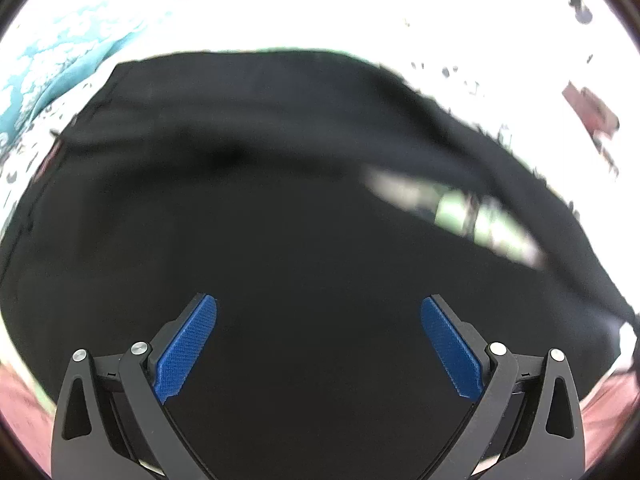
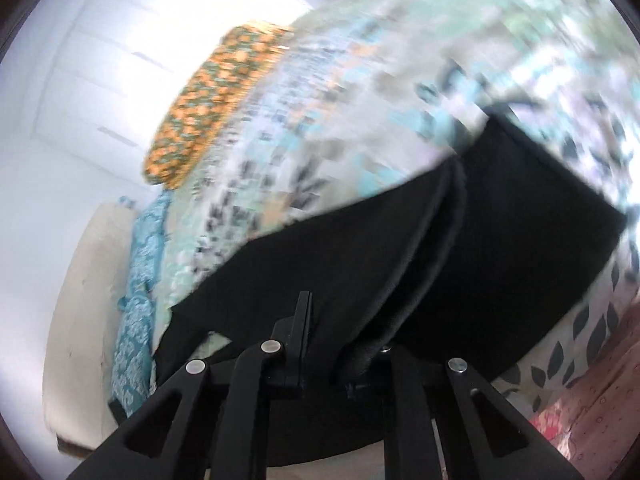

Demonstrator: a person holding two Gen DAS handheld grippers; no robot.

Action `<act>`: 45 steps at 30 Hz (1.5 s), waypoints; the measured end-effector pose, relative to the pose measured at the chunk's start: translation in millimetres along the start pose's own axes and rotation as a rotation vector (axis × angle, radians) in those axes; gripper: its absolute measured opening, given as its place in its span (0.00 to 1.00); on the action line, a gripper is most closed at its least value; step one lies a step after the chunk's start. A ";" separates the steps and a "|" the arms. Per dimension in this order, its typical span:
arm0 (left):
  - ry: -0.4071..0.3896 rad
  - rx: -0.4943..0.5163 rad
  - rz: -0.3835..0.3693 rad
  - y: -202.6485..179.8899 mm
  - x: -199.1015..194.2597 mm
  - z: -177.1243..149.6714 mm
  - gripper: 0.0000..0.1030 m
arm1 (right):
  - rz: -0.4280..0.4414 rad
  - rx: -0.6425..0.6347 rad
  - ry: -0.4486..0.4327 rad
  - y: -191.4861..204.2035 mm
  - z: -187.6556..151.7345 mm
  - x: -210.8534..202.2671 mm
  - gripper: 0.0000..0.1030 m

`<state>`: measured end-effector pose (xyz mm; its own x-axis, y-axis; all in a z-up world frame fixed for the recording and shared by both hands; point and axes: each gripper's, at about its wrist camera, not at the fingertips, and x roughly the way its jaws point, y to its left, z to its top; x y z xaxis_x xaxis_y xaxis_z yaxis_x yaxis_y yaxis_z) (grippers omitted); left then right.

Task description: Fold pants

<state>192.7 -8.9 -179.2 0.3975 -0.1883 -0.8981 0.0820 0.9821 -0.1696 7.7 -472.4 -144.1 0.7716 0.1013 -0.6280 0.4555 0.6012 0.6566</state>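
Observation:
The black pants (image 1: 280, 200) lie spread on a patterned bedsheet and fill most of the left wrist view. My left gripper (image 1: 319, 312) hovers over them, open and empty, blue pads (image 1: 186, 350) wide apart. In the right wrist view the pants (image 2: 500, 220) lie partly folded, with a layer lifted toward the camera. My right gripper (image 2: 324, 320) is shut on a fold of the pants, and black cloth drapes over its right finger.
The bedsheet (image 2: 360, 100) has a leaf print. An orange and green patterned pillow (image 2: 212, 96) lies at the far end of the bed. A teal patterned cloth (image 2: 136, 288) hangs along the bed's edge. A white wardrobe (image 2: 100, 60) stands beyond.

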 end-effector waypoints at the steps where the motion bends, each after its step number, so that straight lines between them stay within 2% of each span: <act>1: -0.006 -0.032 -0.021 0.9 -2.5 20.6 0.99 | 0.033 -0.027 -0.015 8.7 0.6 -7.2 0.13; 6: 0.010 -0.214 -0.168 8.7 7.4 108.9 0.99 | 0.213 -0.120 -0.060 40.3 4.8 -46.8 0.12; 10: 0.098 -0.335 -0.194 14.5 38.7 146.6 0.99 | 0.317 -0.172 -0.058 61.1 -5.0 -72.7 0.11; 12: 0.157 -0.365 -0.190 15.1 54.7 151.4 0.99 | 0.353 -0.198 -0.047 64.4 -10.3 -87.2 0.11; 17: 0.160 -0.393 -0.092 20.8 66.8 150.7 0.98 | 0.409 -0.239 -0.021 72.0 -13.4 -106.6 0.11; 19: 0.138 -0.405 -0.092 26.5 64.3 150.2 0.77 | 0.429 -0.249 -0.016 70.9 -10.1 -112.0 0.11; 20: 0.130 -0.419 -0.132 29.8 62.7 151.4 0.45 | 0.425 -0.253 -0.016 68.8 -9.3 -112.6 0.11; 21: 0.135 -0.429 -0.160 32.5 64.1 154.1 0.18 | 0.410 -0.248 -0.017 64.8 -7.8 -111.9 0.11; 22: 0.137 -0.450 -0.206 37.2 63.1 155.0 0.07 | 0.389 -0.234 -0.017 60.7 -5.5 -110.8 0.11; 24: 0.110 -0.466 -0.223 48.6 55.2 158.1 0.06 | 0.345 -0.218 -0.024 51.8 6.4 -97.8 0.11; 26: 0.049 -0.471 -0.240 54.3 31.5 168.6 0.05 | 0.300 -0.241 -0.042 51.6 26.0 -80.4 0.11; 28: -0.051 -0.479 -0.289 60.0 -11.6 179.9 0.05 | 0.300 -0.258 -0.073 60.6 49.3 -65.3 0.11; 30: -0.208 -0.447 -0.332 66.9 -79.0 182.7 0.05 | 0.331 -0.247 -0.103 72.8 70.0 -57.5 0.11; 32: -0.368 -0.385 -0.318 79.4 -146.0 161.2 0.06 | 0.346 -0.228 -0.113 79.1 85.1 -49.9 0.11; 33: -0.423 -0.369 -0.304 87.2 -168.4 141.4 0.07 | 0.328 -0.231 -0.108 80.1 87.9 -46.4 0.10; 35: -0.460 -0.381 -0.265 105.2 -186.1 85.5 0.09 | 0.269 -0.245 -0.075 72.0 86.6 -36.0 0.11; 37: -0.388 -0.412 -0.211 115.8 -166.5 29.5 0.11 | 0.195 -0.226 -0.022 50.6 78.0 -24.2 0.11; 39: -0.208 -0.435 -0.157 118.0 -113.6 -25.9 0.11 | 0.089 -0.189 0.042 20.0 65.1 -12.5 0.11; 41: -0.059 -0.485 -0.154 119.3 -70.8 -61.0 0.08 | -0.012 -0.144 0.103 -11.9 52.3 -2.9 0.11; 43: 0.053 -0.557 -0.191 117.3 -44.1 -82.1 0.07 | -0.098 -0.108 0.166 -36.8 38.1 3.8 0.11; 45: 0.077 -0.525 -0.183 109.7 -40.5 -79.1 0.07 | -0.118 -0.053 0.181 -50.7 33.8 2.8 0.11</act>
<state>113.4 106.9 -193.5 0.3504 -0.3744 -0.8585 -0.3302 0.8084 -0.4873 1.8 -529.4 -165.1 0.6198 0.1655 -0.7671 0.5104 0.6574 0.5543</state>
